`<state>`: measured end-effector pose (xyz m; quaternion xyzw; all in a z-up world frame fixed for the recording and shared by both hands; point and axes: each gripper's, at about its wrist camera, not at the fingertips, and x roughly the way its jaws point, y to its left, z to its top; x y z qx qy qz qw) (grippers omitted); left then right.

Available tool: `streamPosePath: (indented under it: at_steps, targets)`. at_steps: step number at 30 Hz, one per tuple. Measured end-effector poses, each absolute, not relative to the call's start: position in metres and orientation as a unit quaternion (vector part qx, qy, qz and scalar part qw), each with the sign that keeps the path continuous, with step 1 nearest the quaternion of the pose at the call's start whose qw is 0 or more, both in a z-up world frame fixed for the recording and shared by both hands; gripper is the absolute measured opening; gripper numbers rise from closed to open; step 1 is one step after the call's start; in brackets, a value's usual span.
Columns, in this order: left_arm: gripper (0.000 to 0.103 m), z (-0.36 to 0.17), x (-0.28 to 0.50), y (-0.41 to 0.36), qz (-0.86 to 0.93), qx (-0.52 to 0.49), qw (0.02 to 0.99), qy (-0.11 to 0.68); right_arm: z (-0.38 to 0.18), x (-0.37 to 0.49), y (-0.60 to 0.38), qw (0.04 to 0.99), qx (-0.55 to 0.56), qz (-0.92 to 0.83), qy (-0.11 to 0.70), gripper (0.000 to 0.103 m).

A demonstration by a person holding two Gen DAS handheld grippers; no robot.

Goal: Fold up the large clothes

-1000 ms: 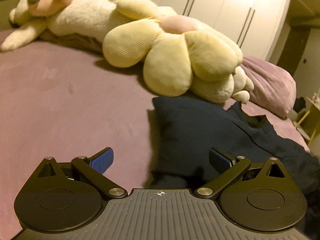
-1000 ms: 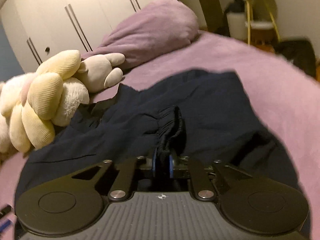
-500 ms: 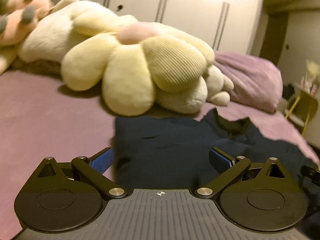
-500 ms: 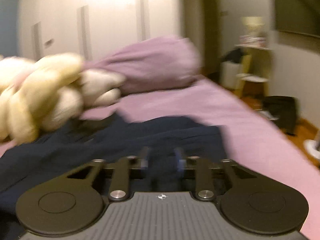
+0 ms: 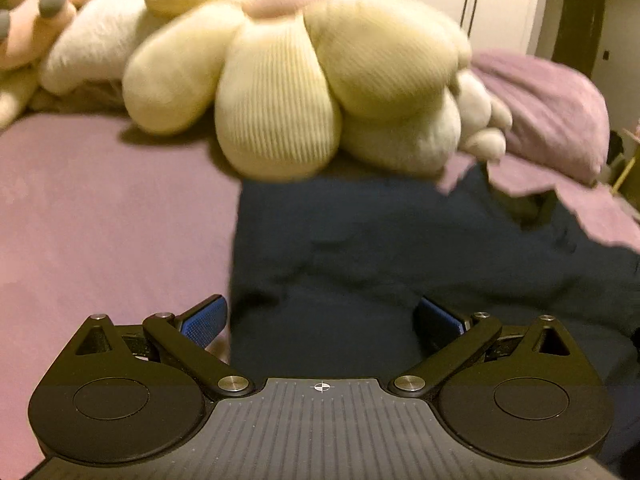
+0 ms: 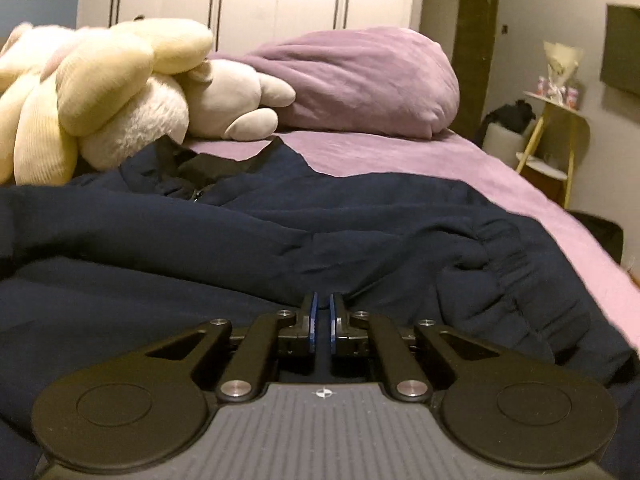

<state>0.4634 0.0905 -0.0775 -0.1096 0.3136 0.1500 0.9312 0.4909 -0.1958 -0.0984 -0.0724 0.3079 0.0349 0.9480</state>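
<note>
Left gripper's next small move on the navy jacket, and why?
Probably ease the left gripper forward and down, then close on the navy jacket: its fingers stand wide open over the jacket's left edge with nothing pinched, while the right gripper looks shut against the fabric.

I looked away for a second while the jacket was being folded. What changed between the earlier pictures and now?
The right tool let go of the gathered cuff of the dark navy jacket it was pinching. Its jaws opened, have just been closing again, and now stand nearly shut with no cloth visibly clamped. The left tool moved closer to the cream flower-shaped plush cushion. The left tool's jaws stayed wide open, and the jacket still lies on the purple bedspread.
</note>
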Motion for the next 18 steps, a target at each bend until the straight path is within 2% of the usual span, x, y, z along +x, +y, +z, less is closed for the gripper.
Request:
streamPosePath:
  at_steps: [3, 6, 9, 13, 18]
  targets:
    - [0.103, -0.067, 0.471, 0.094, 0.183, -0.090, 0.936, 0.287, -0.077, 0.487, -0.207, 0.953, -0.079, 0.029, 0.292, 0.004]
    - [0.103, -0.082, 0.489, 0.098, 0.191, -0.088, 0.930, 0.302, -0.065, 0.493, -0.228, 0.960, -0.076, -0.023, 0.267, 0.005]
    - [0.103, -0.101, 0.498, 0.101, 0.183, -0.090, 0.930, 0.305, -0.081, 0.510, -0.242, 0.952, -0.099, -0.023, 0.290, 0.004]
    - [0.103, -0.110, 0.496, 0.103, 0.179, -0.088, 0.934, 0.296, -0.100, 0.511, -0.242, 0.953, -0.136, -0.010, 0.271, 0.004]
    - [0.103, -0.118, 0.497, 0.110, 0.169, -0.108, 0.936, 0.289, -0.103, 0.512, -0.259, 0.960, -0.079, 0.011, 0.267, 0.004]
